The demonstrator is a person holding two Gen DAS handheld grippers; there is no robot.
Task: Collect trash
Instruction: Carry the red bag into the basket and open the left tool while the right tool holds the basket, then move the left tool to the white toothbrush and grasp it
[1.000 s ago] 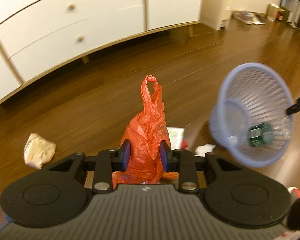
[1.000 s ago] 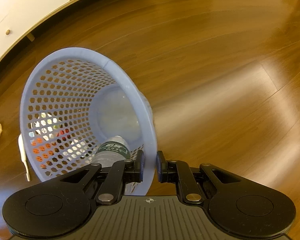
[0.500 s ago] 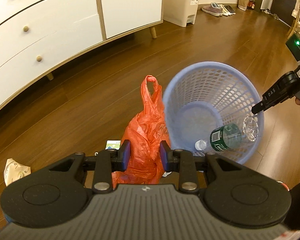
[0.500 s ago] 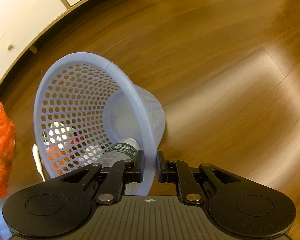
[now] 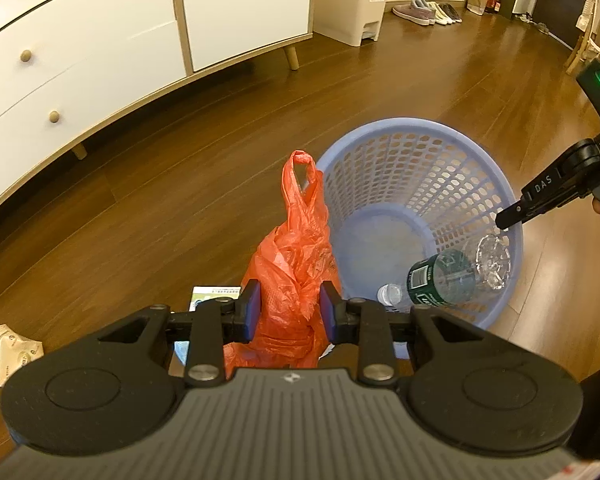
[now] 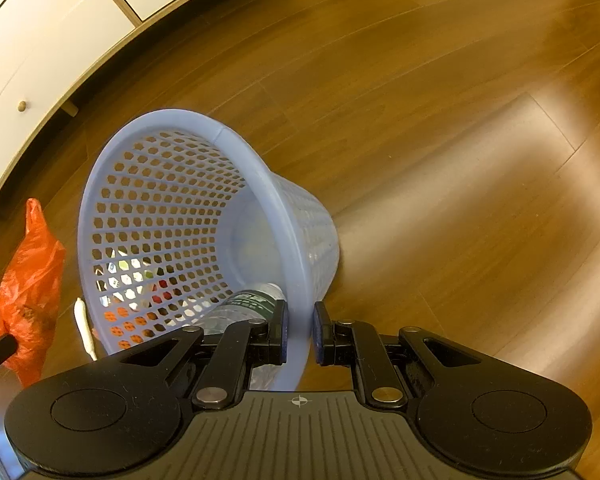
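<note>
Brown wood floor (image 5: 204, 184) runs under everything, with a white dresser (image 5: 80, 52) on short legs along its far left edge and a white pedal bin (image 5: 349, 0) beyond the dresser's end. Farther back, shoes (image 5: 423, 11) line the wall.

Your left gripper (image 5: 290, 312) is clenched on an orange plastic bag (image 5: 296, 256), its two fingers pressing the crumpled body of the bag from either side while the looped handle stands upright above them. Just right of the bag, and touching it in the left wrist view, is the blue basket (image 5: 415, 184), tilted so its mouth faces you.

Your right gripper (image 6: 299, 330) grips the basket's rim (image 6: 296, 280), one finger inside the wall and one outside. From the left wrist view the same tool (image 5: 539, 196) shows as a dark finger meeting the rim at the basket's right side.

Inside the basket a clear plastic bottle with a green label (image 5: 443, 278) lies on its side against the lower wall, cap end toward the basket's bottom.

On the floor near the left gripper lie a crumpled wrapper (image 5: 14, 354) at the left edge and a small printed card (image 5: 214, 294) just behind the left finger. A white stick-like scrap (image 6: 84, 326) lies on the floor between the bag and the basket in the right wrist view.
</note>
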